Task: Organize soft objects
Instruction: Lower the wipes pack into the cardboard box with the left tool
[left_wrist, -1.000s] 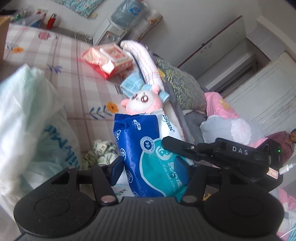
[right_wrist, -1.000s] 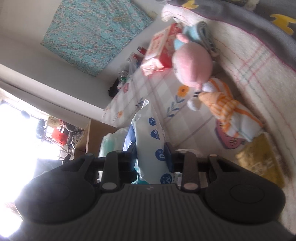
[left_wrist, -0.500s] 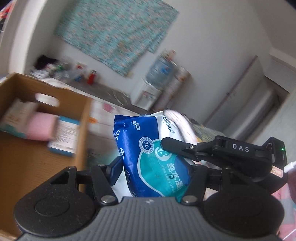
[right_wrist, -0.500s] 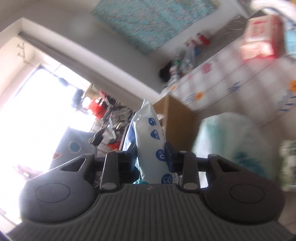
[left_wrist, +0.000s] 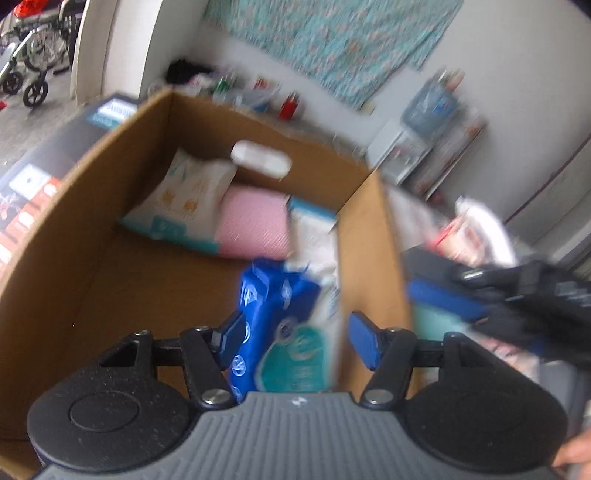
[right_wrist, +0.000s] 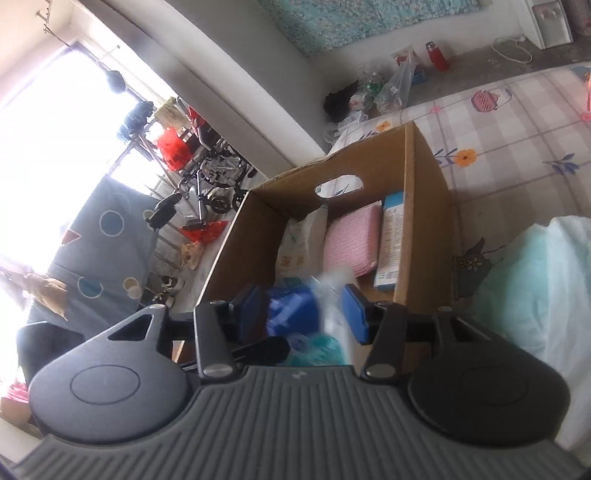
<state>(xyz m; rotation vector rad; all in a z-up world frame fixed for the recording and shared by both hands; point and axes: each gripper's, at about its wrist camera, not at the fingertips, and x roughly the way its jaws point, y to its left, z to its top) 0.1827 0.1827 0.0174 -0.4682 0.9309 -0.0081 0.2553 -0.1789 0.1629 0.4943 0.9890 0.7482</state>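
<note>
Right gripper (right_wrist: 303, 314) jaws opening, blue wipes pack (left_wrist: 284, 328) loose between them; left gripper (left_wrist: 295, 338) spread around it, over cardboard box (left_wrist: 92, 236)

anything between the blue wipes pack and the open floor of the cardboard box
Nothing visible. The blue wipes pack hangs over the cardboard box, whose near floor is bare; the white pack and pink pack lie against the far wall.

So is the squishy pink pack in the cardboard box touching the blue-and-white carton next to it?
Touching. The right wrist view shows the soft pink pack pressed side by side against the blue-and-white carton, with no gap between them.
</note>
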